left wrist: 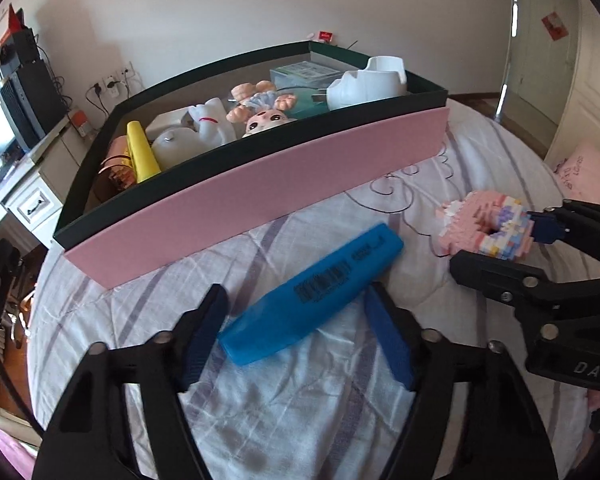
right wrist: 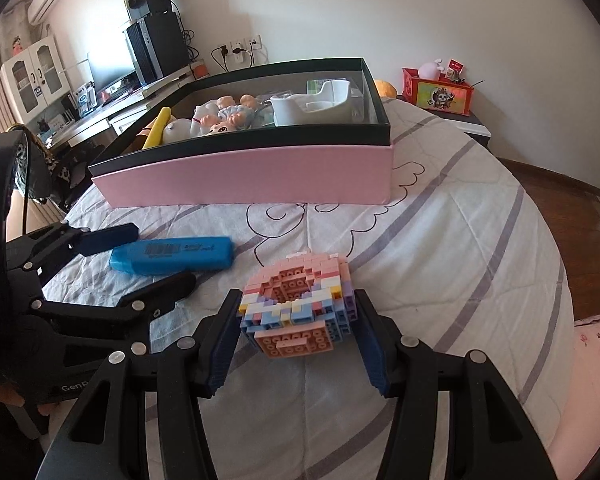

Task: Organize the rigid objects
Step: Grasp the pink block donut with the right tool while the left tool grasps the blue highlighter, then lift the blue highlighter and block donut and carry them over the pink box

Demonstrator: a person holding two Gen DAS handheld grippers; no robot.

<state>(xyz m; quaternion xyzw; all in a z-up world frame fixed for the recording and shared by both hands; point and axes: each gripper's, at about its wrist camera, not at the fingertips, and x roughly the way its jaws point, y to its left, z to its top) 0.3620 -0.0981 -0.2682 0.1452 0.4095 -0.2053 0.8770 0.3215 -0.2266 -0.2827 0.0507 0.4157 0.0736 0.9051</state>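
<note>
A blue highlighter (left wrist: 312, 296) lies slantwise on the striped bed sheet, between the fingers of my left gripper (left wrist: 296, 292). The pads stand close to its edges, and I see no firm squeeze. To its right sits a pink and pastel brick doughnut (right wrist: 300, 300), with my right gripper (right wrist: 298, 300) shut on its two sides. The left wrist view shows the same doughnut (left wrist: 488, 228) in the right gripper (left wrist: 496, 240). Behind both stands a long pink-fronted box (right wrist: 260, 176) with a dark rim, holding a yellow marker (left wrist: 140, 152), a doll (left wrist: 260, 116) and a white holder (left wrist: 372, 80).
The bed falls away to wooden floor (right wrist: 560, 200) at the right. A pink pillow (left wrist: 584, 172) lies at the far right. A desk with a computer tower (right wrist: 156, 48) stands beyond the box at the left, and a nightstand with a red container (right wrist: 440, 92) behind it.
</note>
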